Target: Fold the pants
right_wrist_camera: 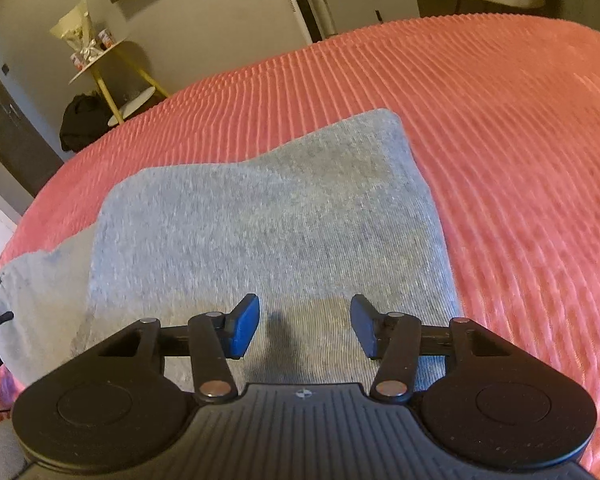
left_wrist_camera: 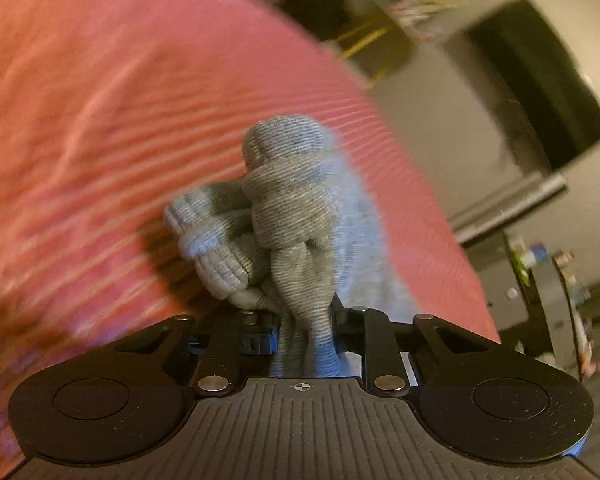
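The grey pants (right_wrist_camera: 268, 216) lie folded flat on the pink ribbed bedspread (right_wrist_camera: 500, 140). My right gripper (right_wrist_camera: 304, 320) is open and empty, just above the near edge of the folded pants. In the left wrist view my left gripper (left_wrist_camera: 304, 320) is shut on a bunched end of the grey pants (left_wrist_camera: 284, 208), with a ribbed cuff showing, held over the bedspread (left_wrist_camera: 100, 120). That view is blurred.
A yellow-legged side table (right_wrist_camera: 112, 64) with small items and a dark bag (right_wrist_camera: 80, 120) stand beyond the bed's far left corner. A dark screen (left_wrist_camera: 540, 80) hangs on the grey wall. A small grey fridge (right_wrist_camera: 368, 0) stands by the far wall.
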`<state>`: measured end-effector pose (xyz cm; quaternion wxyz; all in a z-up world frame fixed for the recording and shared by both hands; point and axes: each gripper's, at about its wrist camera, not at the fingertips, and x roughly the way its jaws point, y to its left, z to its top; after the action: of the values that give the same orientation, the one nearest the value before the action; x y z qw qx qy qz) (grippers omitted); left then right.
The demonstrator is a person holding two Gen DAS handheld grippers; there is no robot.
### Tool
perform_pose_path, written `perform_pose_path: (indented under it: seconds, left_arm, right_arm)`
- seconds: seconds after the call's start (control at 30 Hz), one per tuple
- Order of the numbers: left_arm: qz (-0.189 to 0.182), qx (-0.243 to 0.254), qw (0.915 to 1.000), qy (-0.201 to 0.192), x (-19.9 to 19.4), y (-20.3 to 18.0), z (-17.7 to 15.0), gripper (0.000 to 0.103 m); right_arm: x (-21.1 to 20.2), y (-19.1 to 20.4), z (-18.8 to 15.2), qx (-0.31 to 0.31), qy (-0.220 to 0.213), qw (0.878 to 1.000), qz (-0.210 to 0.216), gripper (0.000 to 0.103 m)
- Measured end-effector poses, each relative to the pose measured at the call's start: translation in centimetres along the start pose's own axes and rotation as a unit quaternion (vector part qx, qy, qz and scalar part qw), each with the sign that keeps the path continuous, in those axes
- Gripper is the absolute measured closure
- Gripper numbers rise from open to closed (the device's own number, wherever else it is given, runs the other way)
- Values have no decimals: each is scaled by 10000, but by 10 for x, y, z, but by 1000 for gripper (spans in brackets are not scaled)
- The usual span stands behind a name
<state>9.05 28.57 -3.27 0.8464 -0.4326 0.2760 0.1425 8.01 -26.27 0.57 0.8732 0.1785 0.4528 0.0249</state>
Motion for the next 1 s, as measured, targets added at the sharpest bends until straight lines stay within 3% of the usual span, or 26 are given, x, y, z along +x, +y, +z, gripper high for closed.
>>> perform_pose_path:
  seconds: [0.1,0.23,0.3,0.4,0.47,0.57,0.63,0.7,0.8,0.87,0.9,0.93,1.0]
  left_arm:
    - [-151,760,9966,-292,-22,-46,-4,83]
    - [-492,2079,9753,-557,-50,-119,-30,85]
    - [-833,2646,9593,-537,-62,-155,-51,85]
    - [-1302,3613,9225,-382,-73,-208,-97,85]
    - [-1700,4054,8982,-12,-71,-237,-134,84]
    - [-1865,4391,8765,646,-52,-261,-190,78]
    - [-1693,4456,8718,1130,-33,-265,-226,67]
    - [-1451,4426,8720,1503,-18,-259,-252,65]
    - [-1244,4348,8720,1875,-13,-243,-259,63]
    - [-1062,4402,8758,1668,-32,-232,-253,56]
    - [-900,4406,8804,1506,-39,-235,-248,47]
    - [-672,4379,8869,1308,-43,-235,-241,41]
    - [-198,4240,9000,990,-46,-224,-230,39]
  right_arm:
    - [-2,-4,0,116,-26,9999,66,48]
    - [-3,-5,1,204,-48,9997,142,46]
    - [-4,-7,2,260,-84,9995,181,44]
    - [-8,-11,2,383,-182,9988,245,41]
    - [-11,-15,2,512,-240,9979,321,41]
    - [-16,-20,2,668,-334,9962,451,40]
    - [-21,-23,2,743,-418,9947,578,39]
    - [-25,-24,0,777,-497,9934,683,35]
    - [-28,-26,-1,808,-511,9916,876,28]
    - [-27,-27,-2,847,-421,9902,1031,26]
    - [-26,-27,-2,879,-354,9889,1142,24]
    - [-25,-28,-2,923,-277,9871,1277,22]
    - [-19,-28,-2,1063,-95,9815,1591,16]
